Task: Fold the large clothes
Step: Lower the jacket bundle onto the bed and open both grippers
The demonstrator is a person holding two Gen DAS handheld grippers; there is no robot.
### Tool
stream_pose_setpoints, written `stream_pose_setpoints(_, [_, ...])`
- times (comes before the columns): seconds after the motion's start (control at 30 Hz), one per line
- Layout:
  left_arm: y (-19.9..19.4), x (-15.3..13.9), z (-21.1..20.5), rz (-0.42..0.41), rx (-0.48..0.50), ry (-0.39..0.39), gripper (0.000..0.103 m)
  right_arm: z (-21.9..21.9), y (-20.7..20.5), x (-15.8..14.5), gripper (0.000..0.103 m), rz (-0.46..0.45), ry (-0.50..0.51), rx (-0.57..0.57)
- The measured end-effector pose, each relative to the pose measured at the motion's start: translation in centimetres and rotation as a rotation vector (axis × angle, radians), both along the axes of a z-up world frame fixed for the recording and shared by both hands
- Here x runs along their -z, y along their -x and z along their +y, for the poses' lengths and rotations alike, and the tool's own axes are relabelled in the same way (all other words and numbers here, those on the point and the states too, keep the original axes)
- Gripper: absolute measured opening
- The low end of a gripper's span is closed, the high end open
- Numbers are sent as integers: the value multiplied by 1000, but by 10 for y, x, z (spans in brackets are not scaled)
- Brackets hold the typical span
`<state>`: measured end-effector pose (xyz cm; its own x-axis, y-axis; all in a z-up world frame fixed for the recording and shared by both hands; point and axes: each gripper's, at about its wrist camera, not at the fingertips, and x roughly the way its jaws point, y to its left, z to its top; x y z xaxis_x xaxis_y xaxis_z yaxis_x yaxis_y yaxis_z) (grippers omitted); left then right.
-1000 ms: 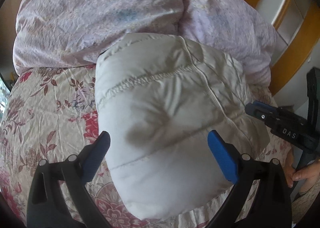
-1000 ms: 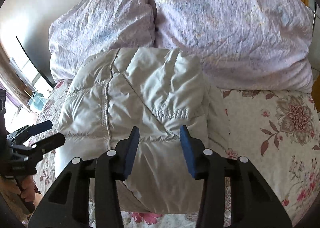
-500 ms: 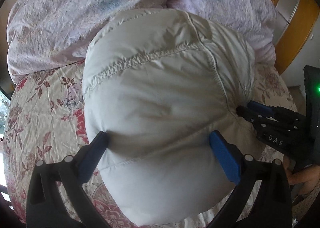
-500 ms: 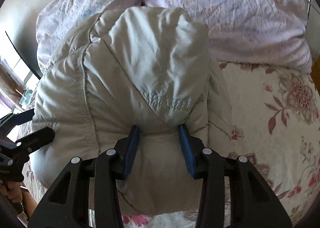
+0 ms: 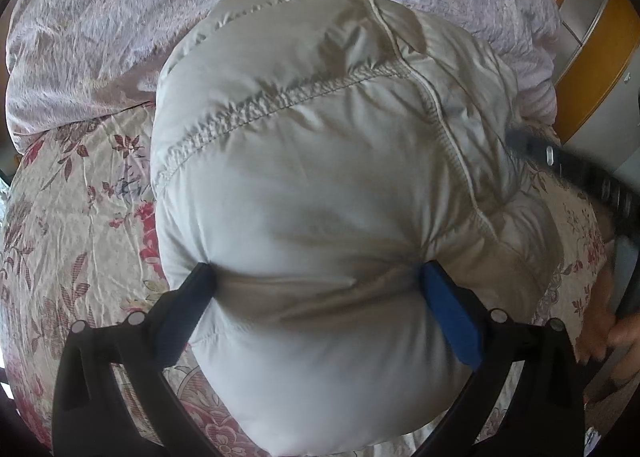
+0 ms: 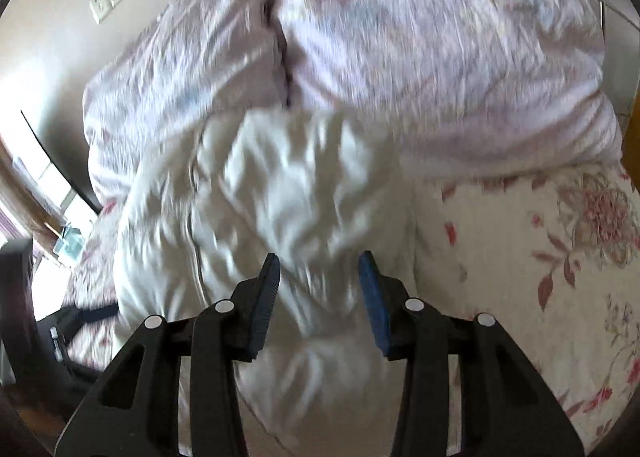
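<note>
A bed fills both wrist views. On the left, a floral bedsheet (image 5: pixel 72 225), cream with red and brown flowers, covers the mattress. A crumpled lilac duvet (image 5: pixel 120 17) is heaped along the far side.

In the middle lies the task's thing: a pale grey puffer jacket (image 5: pixel 320 161), already folded into a thick, pillow-like bundle that rests on the sheet with its far end against the duvet.

The left gripper (image 5: pixel 316 281) stands wide, its black and blue fingers pressed into the near part of the bundle. The padding dents at both pads and bulges between them. A second ago these fingers hovered clear above the jacket; since then they have sunk into it and the bundle fills much more of the view. This looks like a pressing move to flatten the fold and push air out, not a lift.

To the right, the right gripper (image 6: pixel 318 281) is set at a middling width over the jacket's near edge. Its view is blurred, so whether the pads touch the fabric cannot be told. It sat closer to the jacket half a second ago and now appears drawn back.

The folding seems nearly done; squashing and tidying may remain.
</note>
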<state>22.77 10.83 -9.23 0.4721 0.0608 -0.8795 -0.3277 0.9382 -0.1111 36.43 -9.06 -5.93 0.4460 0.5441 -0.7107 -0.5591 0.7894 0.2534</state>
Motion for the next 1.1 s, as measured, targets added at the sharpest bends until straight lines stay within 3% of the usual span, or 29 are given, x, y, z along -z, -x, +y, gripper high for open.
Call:
stream_pose_setpoints(0.13, [0, -1, 1, -1, 2, 0, 101, 19, -12, -4, 43, -33, 55, 12])
stream_pose_setpoints(0.2, [0, -1, -1, -2, 3, -3, 101, 27, -19, 10, 43, -1, 128, 22])
stream_pose_setpoints(0.37, [-2, -3, -7, -4, 15, -23, 101, 30, -18, 34, 43, 15, 202, 17])
stream_pose_setpoints(0.53, [-6, -2, -15, 0, 21, -41, 101, 31, -24, 47, 42, 54, 201, 30])
stream_pose_setpoints(0.67, [-8, -2, -13, 12, 16, -33, 101, 33, -27, 38, 42, 60, 212, 23])
stream_pose_setpoints(0.9, [-8, 0, -6, 10, 0, -8, 101, -3, 24, 6, 42, 17, 123, -17])
stream_pose_setpoints(1.0, [-4, -1, -3, 5, -7, -3, 101, -20, 42, 14, 43, 31, 140, -9])
stream_pose_setpoints(1.1, [-2, -3, -5, 0, -7, -19, 101, -14, 43, 34, 42, 48, 225, -20])
